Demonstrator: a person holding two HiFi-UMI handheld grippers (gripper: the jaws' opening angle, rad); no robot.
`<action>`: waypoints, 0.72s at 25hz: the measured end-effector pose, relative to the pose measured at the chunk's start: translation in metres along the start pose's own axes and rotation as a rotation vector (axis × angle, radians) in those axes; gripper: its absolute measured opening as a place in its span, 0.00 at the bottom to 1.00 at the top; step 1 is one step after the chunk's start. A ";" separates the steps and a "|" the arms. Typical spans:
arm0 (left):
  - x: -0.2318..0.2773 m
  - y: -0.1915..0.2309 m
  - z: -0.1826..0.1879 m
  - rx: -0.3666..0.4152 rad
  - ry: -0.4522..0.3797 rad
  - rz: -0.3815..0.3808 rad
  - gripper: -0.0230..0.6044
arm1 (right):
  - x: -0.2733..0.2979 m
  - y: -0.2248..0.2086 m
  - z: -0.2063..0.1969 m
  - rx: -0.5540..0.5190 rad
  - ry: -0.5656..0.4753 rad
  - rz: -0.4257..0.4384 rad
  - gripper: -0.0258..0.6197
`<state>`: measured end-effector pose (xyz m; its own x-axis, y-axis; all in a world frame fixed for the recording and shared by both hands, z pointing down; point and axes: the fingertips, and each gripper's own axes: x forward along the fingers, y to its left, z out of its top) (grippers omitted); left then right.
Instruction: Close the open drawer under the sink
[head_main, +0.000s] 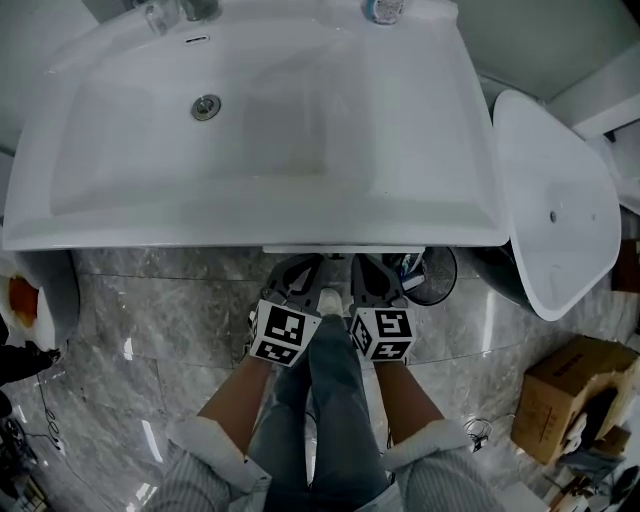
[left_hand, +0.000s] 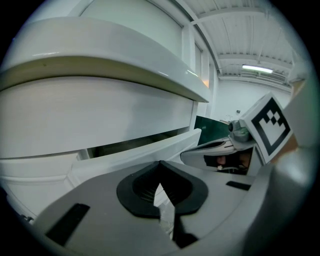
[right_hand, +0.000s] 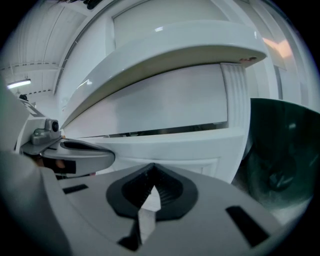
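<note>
Drawer (right_hand: 170, 145) edge slightly out under sink (head_main: 250, 232) — left claw (left_hand: 160, 175), right claw (right_hand: 151, 176) closed, empty

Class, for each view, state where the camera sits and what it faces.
Head view: on the head, facing down at the sink; left hand-held gripper, right hand-held gripper, forearms, a leg.
Left gripper view: behind its shut jaws, facing the drawer.
Right gripper view: likewise.
Shared: both gripper views show the drawer ajar.

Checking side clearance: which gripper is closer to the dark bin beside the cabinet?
The right gripper: the dark bin stands just to its right, while the left gripper is on its other side, farther from the bin.
</note>
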<state>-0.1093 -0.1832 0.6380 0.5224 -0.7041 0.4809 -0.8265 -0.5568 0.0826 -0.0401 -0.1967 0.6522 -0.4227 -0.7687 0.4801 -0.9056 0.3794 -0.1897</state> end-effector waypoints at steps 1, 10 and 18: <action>0.001 0.002 0.001 0.005 0.000 -0.001 0.06 | 0.002 -0.001 0.002 -0.002 0.000 0.000 0.05; 0.013 0.013 0.009 0.057 0.004 -0.017 0.06 | 0.018 -0.006 0.011 0.001 -0.007 -0.014 0.05; 0.018 0.017 0.016 0.062 0.008 -0.032 0.06 | 0.023 -0.009 0.018 -0.001 -0.009 -0.024 0.05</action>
<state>-0.1110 -0.2124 0.6342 0.5468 -0.6820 0.4856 -0.7945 -0.6057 0.0440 -0.0424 -0.2271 0.6496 -0.4008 -0.7822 0.4770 -0.9156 0.3609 -0.1773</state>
